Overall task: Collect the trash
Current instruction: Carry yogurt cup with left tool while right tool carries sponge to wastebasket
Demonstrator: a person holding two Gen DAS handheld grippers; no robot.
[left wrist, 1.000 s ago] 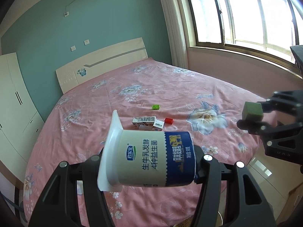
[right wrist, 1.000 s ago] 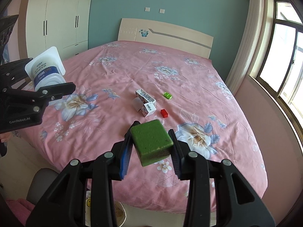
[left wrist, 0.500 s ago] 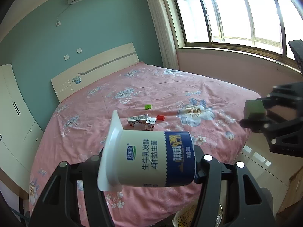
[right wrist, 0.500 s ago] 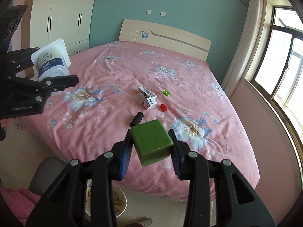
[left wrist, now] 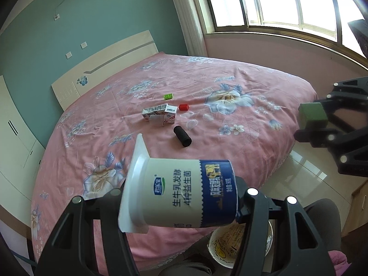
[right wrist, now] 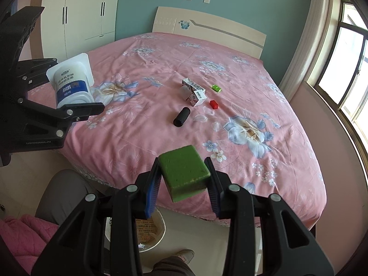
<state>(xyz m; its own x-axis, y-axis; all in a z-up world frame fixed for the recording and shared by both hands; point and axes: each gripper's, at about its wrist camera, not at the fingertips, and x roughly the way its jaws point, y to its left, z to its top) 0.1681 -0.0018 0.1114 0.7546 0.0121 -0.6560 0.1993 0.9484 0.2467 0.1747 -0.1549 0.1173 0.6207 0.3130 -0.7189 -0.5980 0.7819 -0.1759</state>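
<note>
My left gripper (left wrist: 181, 197) is shut on a white and blue yogurt cup (left wrist: 184, 193), held on its side above the bed's near edge; the cup also shows in the right wrist view (right wrist: 72, 85). My right gripper (right wrist: 184, 177) is shut on a green sponge block (right wrist: 184, 172), which also shows in the left wrist view (left wrist: 312, 116). Below both, on the floor, stands a round bin (right wrist: 151, 230) with paper in it, also in the left wrist view (left wrist: 239, 246). On the pink bed lie small cartons (right wrist: 194, 92), a black cylinder (right wrist: 181, 116), a red block (right wrist: 214, 104) and a green block (right wrist: 216, 88).
The pink flowered bed (right wrist: 207, 138) fills the middle, headboard (right wrist: 207, 30) at the far wall. White wardrobes (right wrist: 80, 16) stand at the left, windows (right wrist: 345, 69) at the right. The person's legs (right wrist: 62, 195) and a shoe (right wrist: 184, 255) are beside the bin.
Both grippers have pulled back from the bed and risen, still holding the cup and the sponge. The bin and floor have come into view below them.
</note>
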